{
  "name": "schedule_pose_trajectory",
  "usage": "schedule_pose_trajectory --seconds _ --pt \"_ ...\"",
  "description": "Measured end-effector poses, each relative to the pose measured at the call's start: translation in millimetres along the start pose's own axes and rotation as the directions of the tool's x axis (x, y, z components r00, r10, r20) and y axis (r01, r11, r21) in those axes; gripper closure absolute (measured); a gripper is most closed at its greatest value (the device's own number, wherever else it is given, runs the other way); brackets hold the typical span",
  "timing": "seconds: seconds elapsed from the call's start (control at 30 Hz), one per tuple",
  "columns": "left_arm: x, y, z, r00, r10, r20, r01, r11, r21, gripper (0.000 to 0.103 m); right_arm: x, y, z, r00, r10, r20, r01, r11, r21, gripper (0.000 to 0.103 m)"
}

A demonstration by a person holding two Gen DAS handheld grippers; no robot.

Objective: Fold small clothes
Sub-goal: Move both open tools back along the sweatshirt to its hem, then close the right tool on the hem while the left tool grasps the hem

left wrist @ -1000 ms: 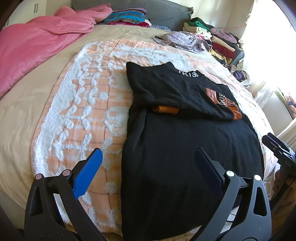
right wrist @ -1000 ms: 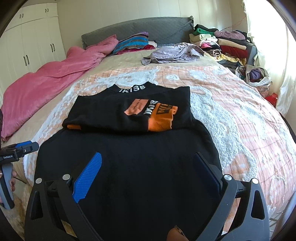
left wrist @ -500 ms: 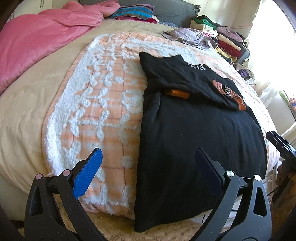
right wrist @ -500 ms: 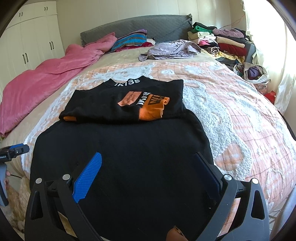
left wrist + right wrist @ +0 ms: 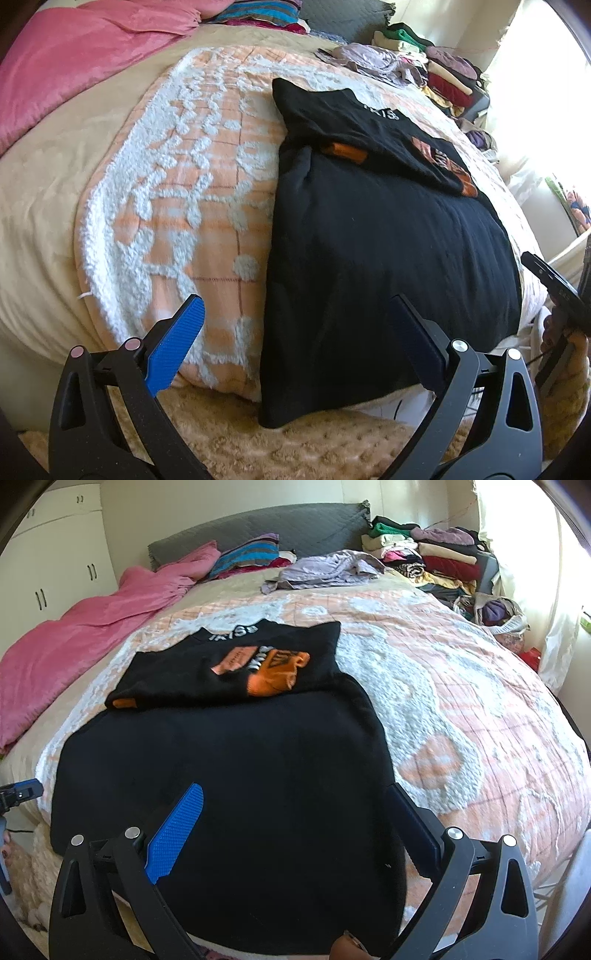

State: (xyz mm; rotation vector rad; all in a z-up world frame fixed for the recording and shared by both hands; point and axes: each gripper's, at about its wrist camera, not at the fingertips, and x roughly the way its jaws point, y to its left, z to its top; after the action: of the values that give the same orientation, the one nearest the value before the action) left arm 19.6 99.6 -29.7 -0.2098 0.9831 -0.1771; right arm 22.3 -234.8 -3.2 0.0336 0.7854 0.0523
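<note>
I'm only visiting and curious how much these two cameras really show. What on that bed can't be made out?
- Black garment: its near hem, in the right wrist view, is hidden behind the right gripper.
- Collar lettering: too small and warped in the left wrist view to read surely.
- Right gripper, left wrist view: cut off by the frame's right edge.
- Clothes pile: single items are too small to tell apart.

Bright daylight pours through pale curtains (image 5: pixel 532 572) on the right. A grey quilted headboard (image 5: pixel 258 528) backs the bed (image 5: pixel 480 686), white wardrobe doors (image 5: pixel 48 561) stand left, and a tan shaggy rug (image 5: pixel 295 443) covers the floor.
</note>
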Motion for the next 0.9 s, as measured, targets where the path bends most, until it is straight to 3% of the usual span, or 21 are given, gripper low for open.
schedule_pose_trajectory --seconds 0.27,0.63,0.9 --pt "4.2 -1.3 -13.0 0.998 -0.051 -0.047 0.051 0.999 0.006 0.018 -4.4 -9.6 -14.3 0.999 -0.018 -0.028 0.018 1.0 -0.004 0.005" --pt "10.8 3.9 -36.6 0.991 -0.094 -0.099 0.092 0.996 -0.021 0.046 -6.5 -20.6 -34.4 0.997 -0.024 -0.072 0.024 1.0 -0.006 0.005" --pt "16.5 4.9 -47.5 0.985 -0.118 -0.128 0.114 0.993 -0.035 0.047 -6.5 -31.8 -46.0 0.993 -0.007 -0.114 0.007 1.0 0.001 0.005"
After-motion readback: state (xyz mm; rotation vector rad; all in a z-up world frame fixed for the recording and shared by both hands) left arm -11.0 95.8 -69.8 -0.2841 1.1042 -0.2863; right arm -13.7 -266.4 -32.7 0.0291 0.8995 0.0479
